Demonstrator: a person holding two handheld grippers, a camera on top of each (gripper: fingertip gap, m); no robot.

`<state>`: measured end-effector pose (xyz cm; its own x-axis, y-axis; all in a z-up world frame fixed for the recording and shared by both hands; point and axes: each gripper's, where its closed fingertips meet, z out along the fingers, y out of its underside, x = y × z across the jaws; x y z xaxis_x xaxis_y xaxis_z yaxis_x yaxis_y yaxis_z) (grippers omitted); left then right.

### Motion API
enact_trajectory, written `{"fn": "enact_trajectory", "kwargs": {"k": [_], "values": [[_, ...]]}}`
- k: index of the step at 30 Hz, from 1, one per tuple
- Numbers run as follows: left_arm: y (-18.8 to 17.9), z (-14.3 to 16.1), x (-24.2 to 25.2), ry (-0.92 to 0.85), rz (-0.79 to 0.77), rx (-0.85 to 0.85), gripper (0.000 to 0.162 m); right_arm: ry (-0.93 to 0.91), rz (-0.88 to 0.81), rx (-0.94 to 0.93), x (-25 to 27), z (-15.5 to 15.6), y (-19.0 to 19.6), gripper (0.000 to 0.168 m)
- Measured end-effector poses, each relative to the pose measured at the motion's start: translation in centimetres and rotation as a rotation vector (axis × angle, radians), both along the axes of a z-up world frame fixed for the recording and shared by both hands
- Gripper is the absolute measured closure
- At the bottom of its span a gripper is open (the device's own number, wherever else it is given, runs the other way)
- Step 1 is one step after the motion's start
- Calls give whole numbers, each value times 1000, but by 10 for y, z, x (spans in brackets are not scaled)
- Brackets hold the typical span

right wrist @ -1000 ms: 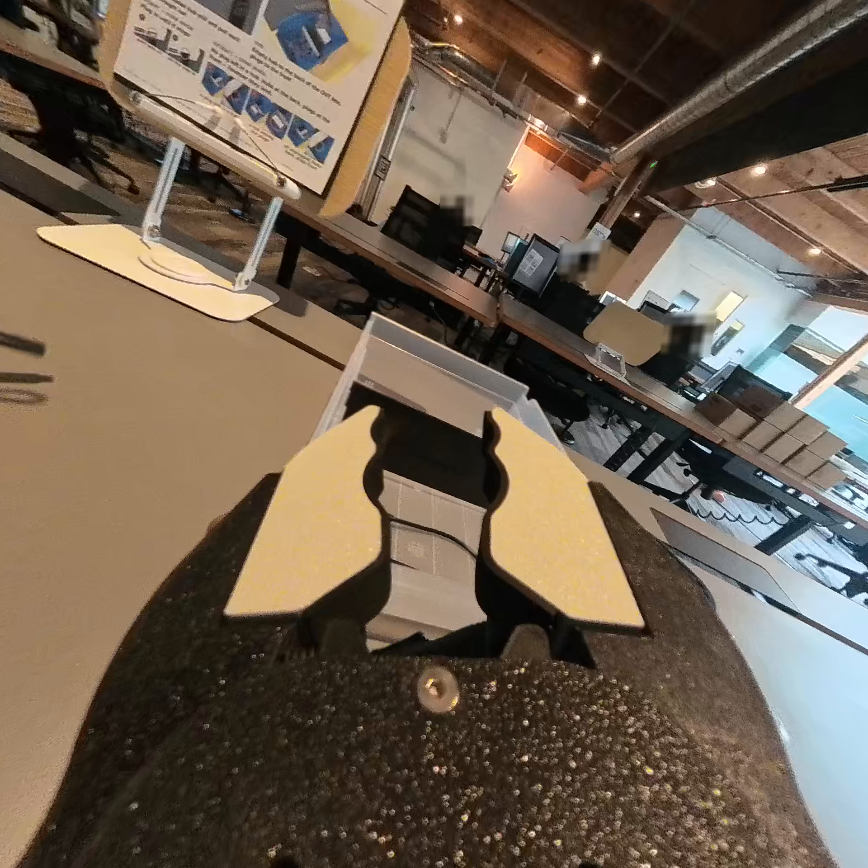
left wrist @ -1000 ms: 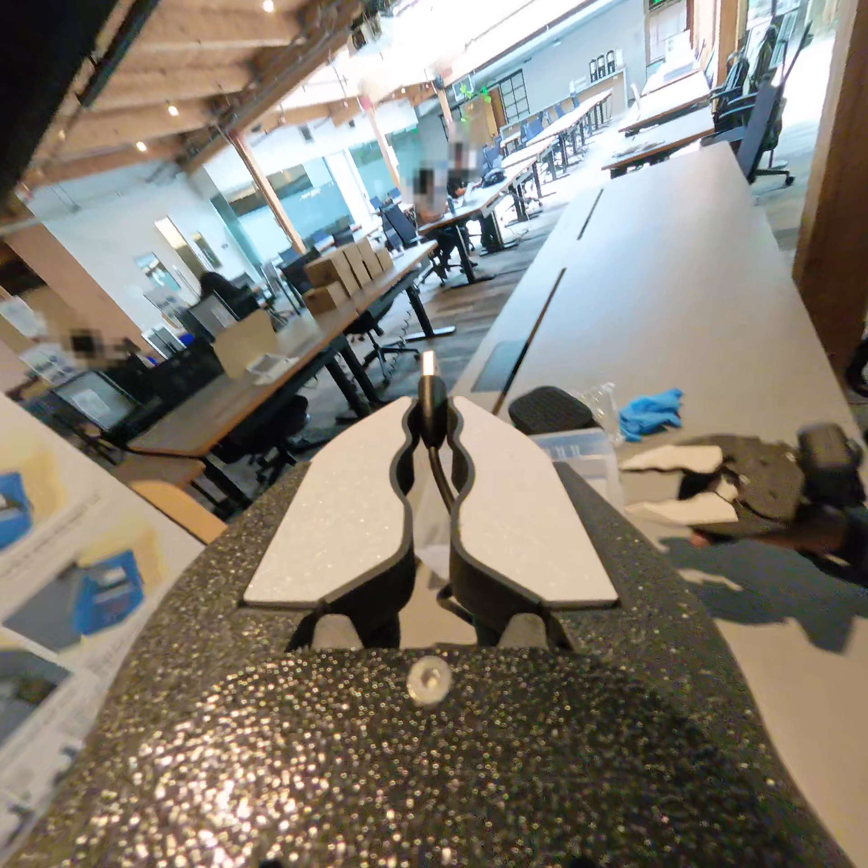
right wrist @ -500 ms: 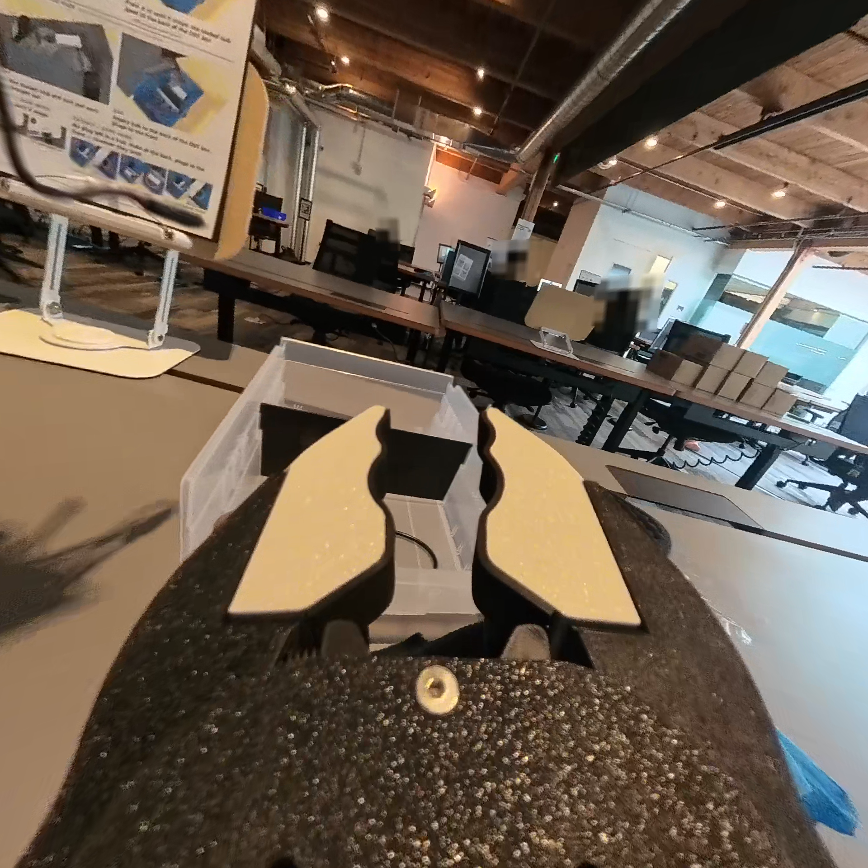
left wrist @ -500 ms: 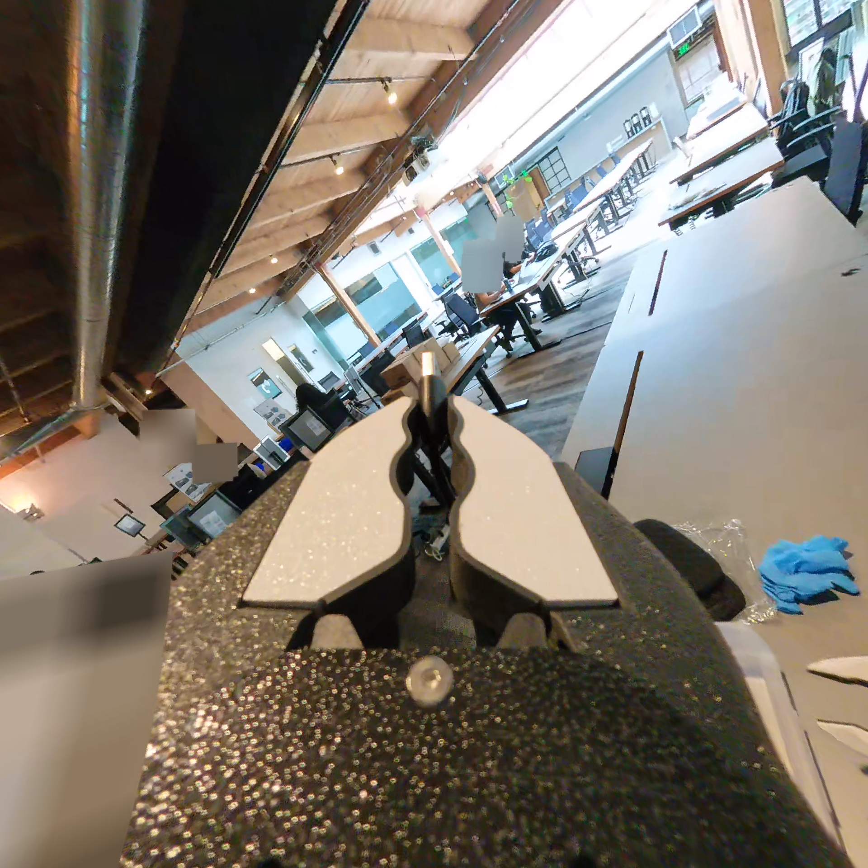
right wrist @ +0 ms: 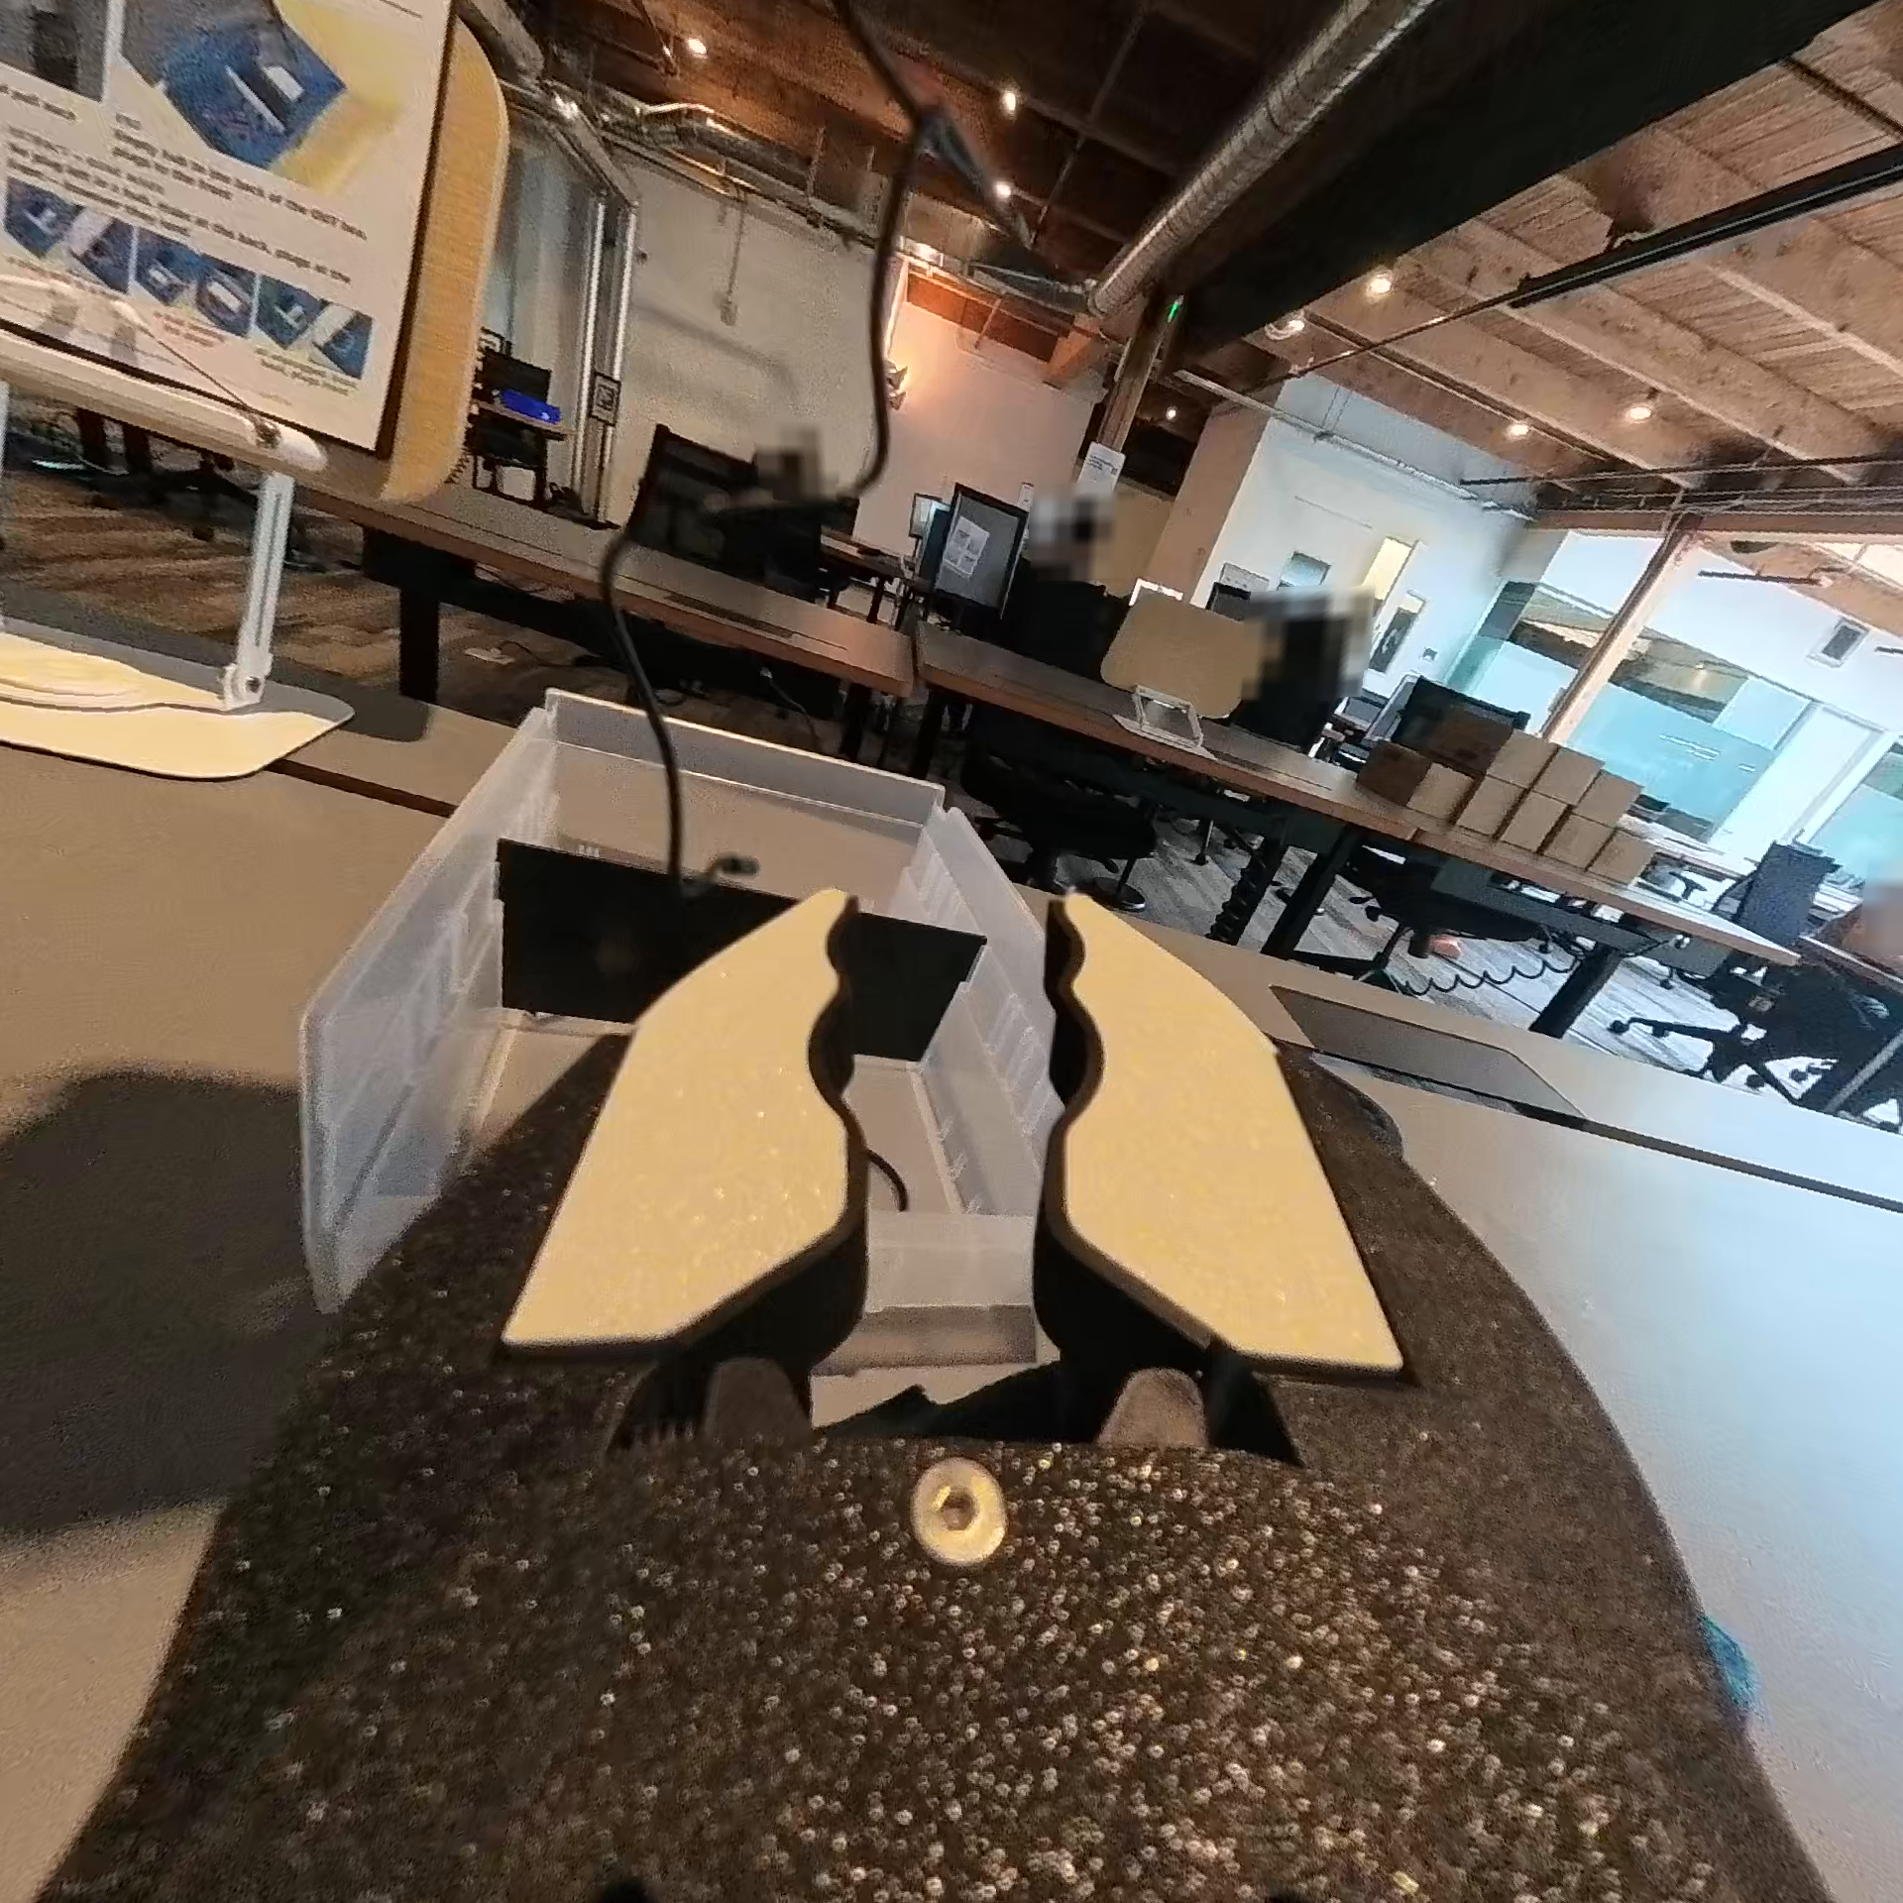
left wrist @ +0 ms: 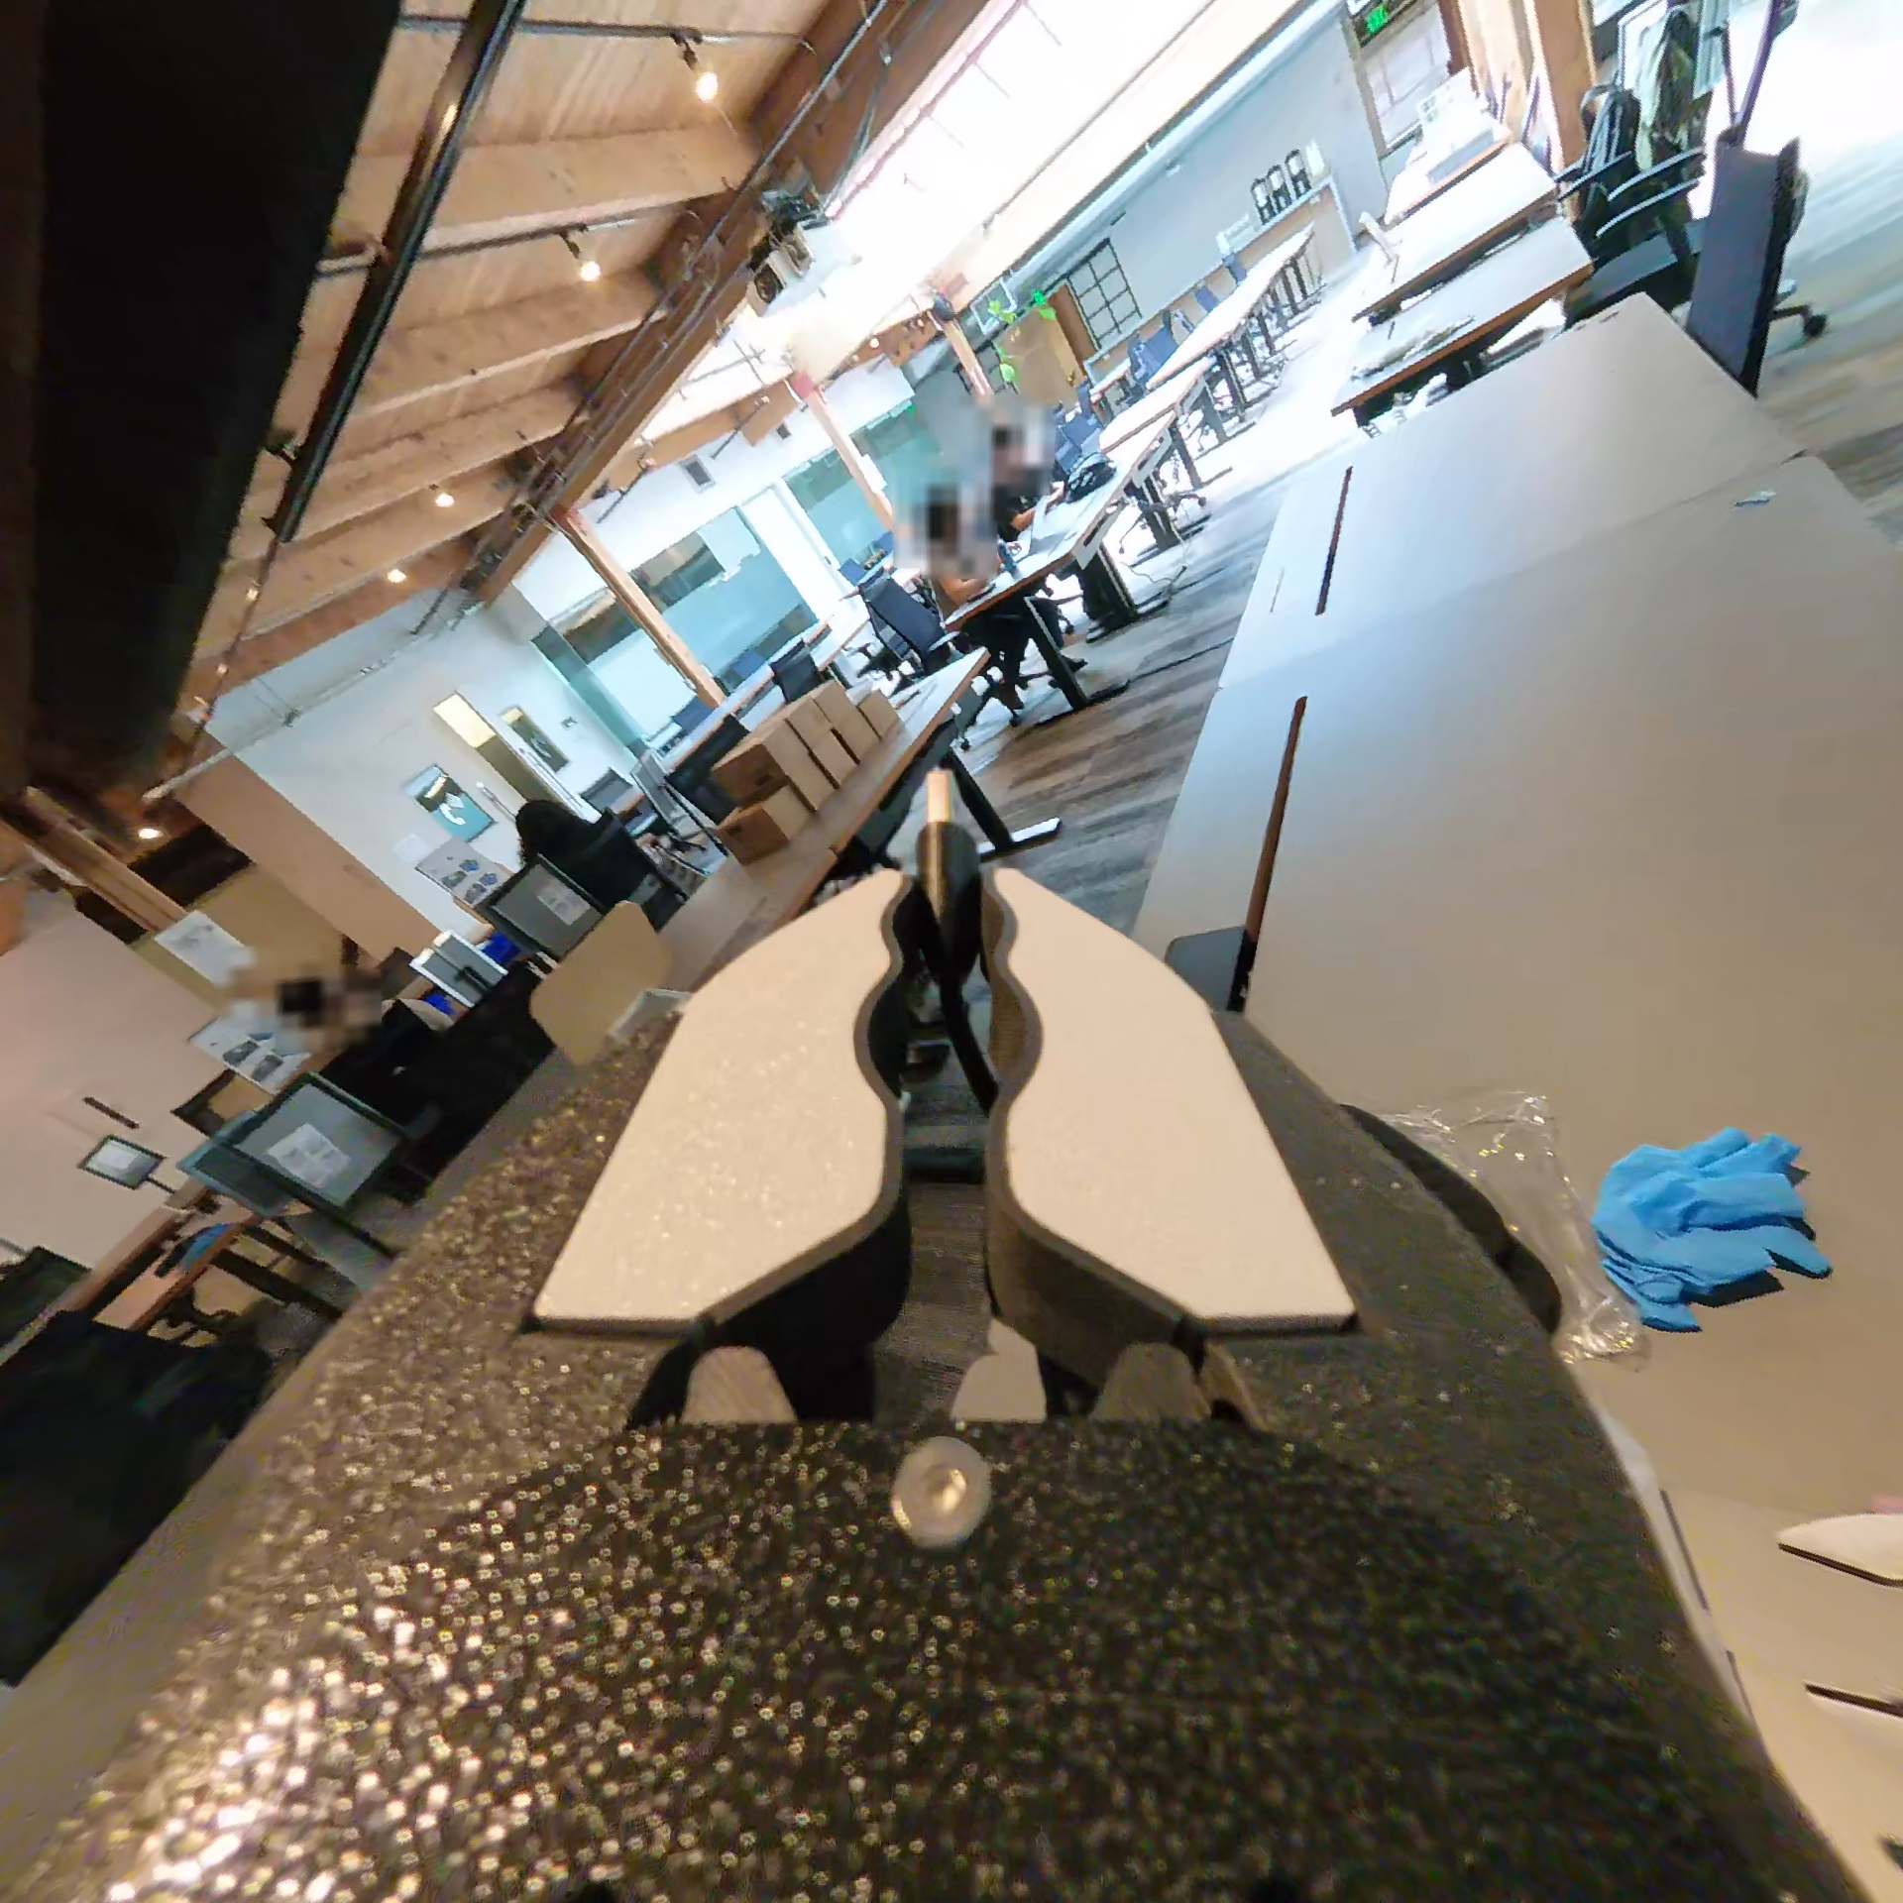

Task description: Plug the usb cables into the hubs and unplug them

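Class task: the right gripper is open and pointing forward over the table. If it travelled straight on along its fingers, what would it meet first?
Probably the clear plastic bin, with the black hub inside it; depth is unclear.

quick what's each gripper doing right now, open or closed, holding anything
Left gripper: jaws closed on the black usb cable, its metal plug pointing forward.
Right gripper: jaws open, holding nothing, aimed at the clear plastic bin.

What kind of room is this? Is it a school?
More likely a big open office or workshop: long rows of desks, rolling office chairs, computer monitors and stacked cardboard boxes under a wooden beam ceiling.
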<state>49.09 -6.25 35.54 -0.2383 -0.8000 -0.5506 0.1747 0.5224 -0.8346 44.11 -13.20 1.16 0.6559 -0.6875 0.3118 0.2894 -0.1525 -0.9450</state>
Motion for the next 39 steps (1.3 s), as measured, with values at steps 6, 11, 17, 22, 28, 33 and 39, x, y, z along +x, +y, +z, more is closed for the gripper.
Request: {"fn": "enact_trajectory", "kwargs": {"k": [6,11,17,22,28,33,39], "values": [[2,-79,23,109,-43,-30,152,19,-44,19,8,-1,-9,136],[4,-170,28,251,-141,-66,152,60,-85,49,17,-4,-18,138],[2,-288,18,547,-245,-119,152,62,-82,11,16,-9,-12,138],[-20,-350,-3,754,-390,-166,151,62,-77,-5,16,-12,-9,138],[-49,-355,-27,847,-569,-286,152,63,-82,-6,16,-13,-9,138],[-44,-399,-25,1065,-435,-302,152,64,-93,8,17,-12,-12,138],[-14,-423,-7,1172,-103,-341,142,73,-95,-3,19,-14,-11,138]]}}
